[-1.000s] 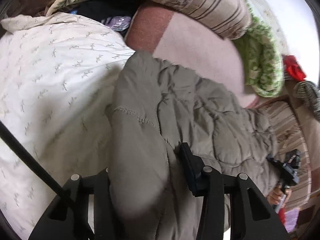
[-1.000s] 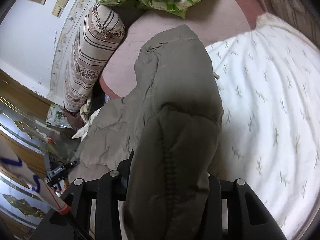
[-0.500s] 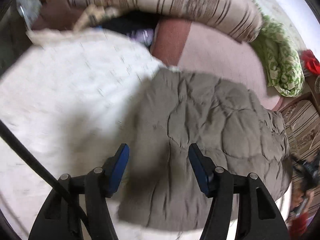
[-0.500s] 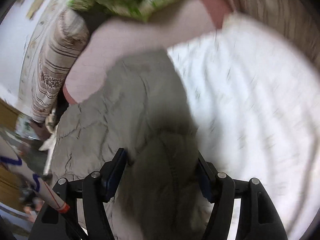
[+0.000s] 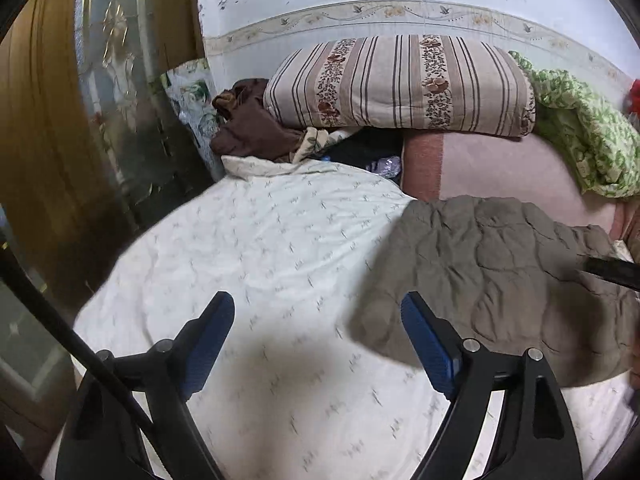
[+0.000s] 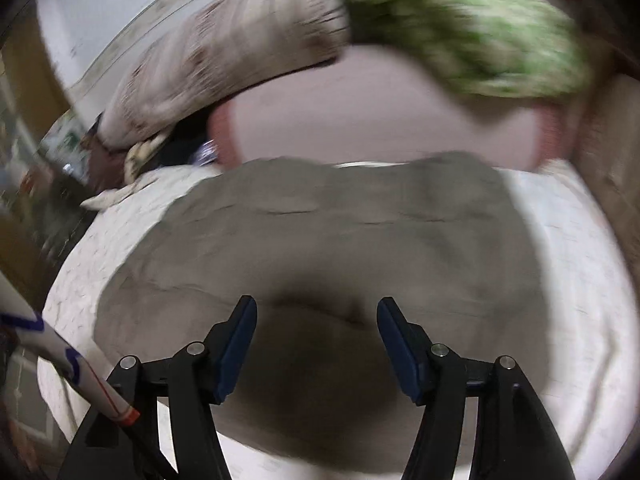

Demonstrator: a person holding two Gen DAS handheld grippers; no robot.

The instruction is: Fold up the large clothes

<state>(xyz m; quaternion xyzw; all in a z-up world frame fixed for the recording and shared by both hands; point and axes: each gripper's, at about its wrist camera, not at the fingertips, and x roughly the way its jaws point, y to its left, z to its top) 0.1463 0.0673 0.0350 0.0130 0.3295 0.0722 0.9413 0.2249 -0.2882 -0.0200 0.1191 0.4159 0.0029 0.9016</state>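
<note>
left gripper [image 5: 316,340] jaws just opened wide, empty | right gripper [image 6: 316,340] jaws apart, empty, above coat [image 6: 320,248] | coat folded on bed [image 5: 260,248] | step: fold released | next: regrasp edge, fold again

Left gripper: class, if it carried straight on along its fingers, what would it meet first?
Probably the white patterned quilt; the open left gripper points down at it, with the grey padded garment off to its right.
</note>
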